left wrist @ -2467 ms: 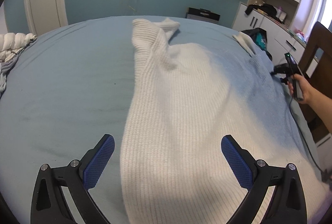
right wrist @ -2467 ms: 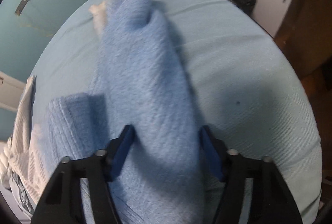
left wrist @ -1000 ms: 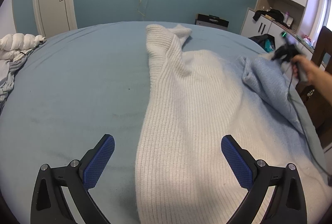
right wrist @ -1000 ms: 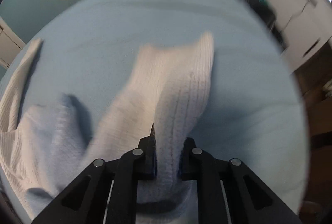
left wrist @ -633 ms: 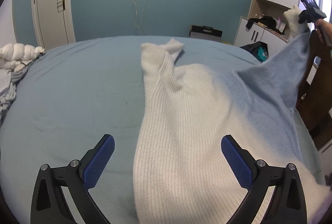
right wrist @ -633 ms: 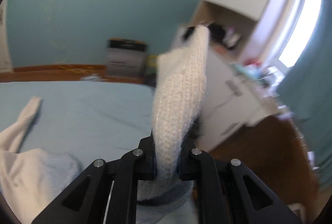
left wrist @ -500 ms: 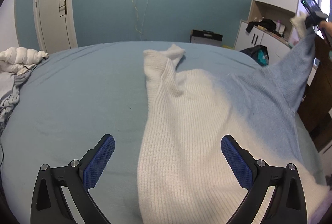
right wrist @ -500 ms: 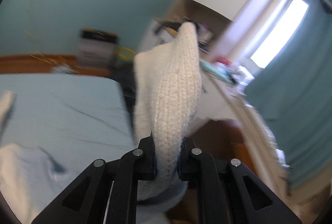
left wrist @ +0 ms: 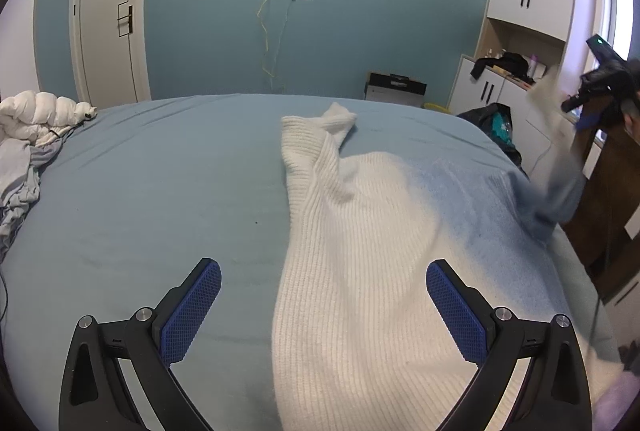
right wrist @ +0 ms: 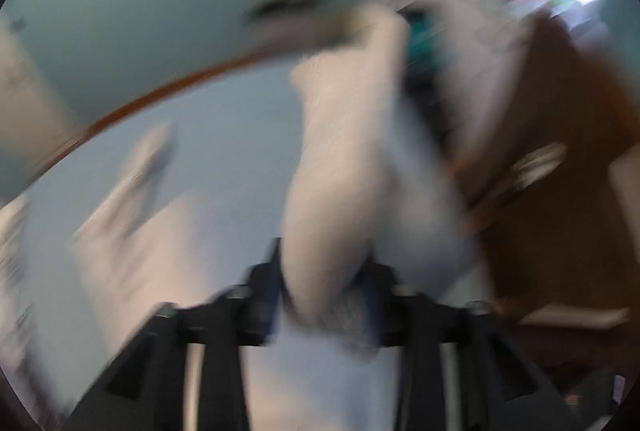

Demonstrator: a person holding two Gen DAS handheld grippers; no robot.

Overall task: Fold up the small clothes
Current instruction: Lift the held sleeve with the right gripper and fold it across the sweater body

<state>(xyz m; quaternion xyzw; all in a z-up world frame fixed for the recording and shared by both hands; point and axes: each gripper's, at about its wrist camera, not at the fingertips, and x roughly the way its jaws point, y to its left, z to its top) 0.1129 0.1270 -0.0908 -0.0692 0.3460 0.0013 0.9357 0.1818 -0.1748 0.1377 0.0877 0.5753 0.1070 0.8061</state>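
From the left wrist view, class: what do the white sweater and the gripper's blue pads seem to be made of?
White sweater: a soft knit, likely wool or acrylic yarn; fine parallel ribs run along it and the surface looks matte and fuzzy. Blue pads: probably rubber or moulded plastic, matte, with a fine grid texture for grip; which one cannot be told by look.

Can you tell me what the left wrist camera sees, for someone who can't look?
A white knitted sweater lies spread on a blue bed, under the open left gripper. At the far right, the right gripper is raised off the bed's edge beside the lifted sleeve.
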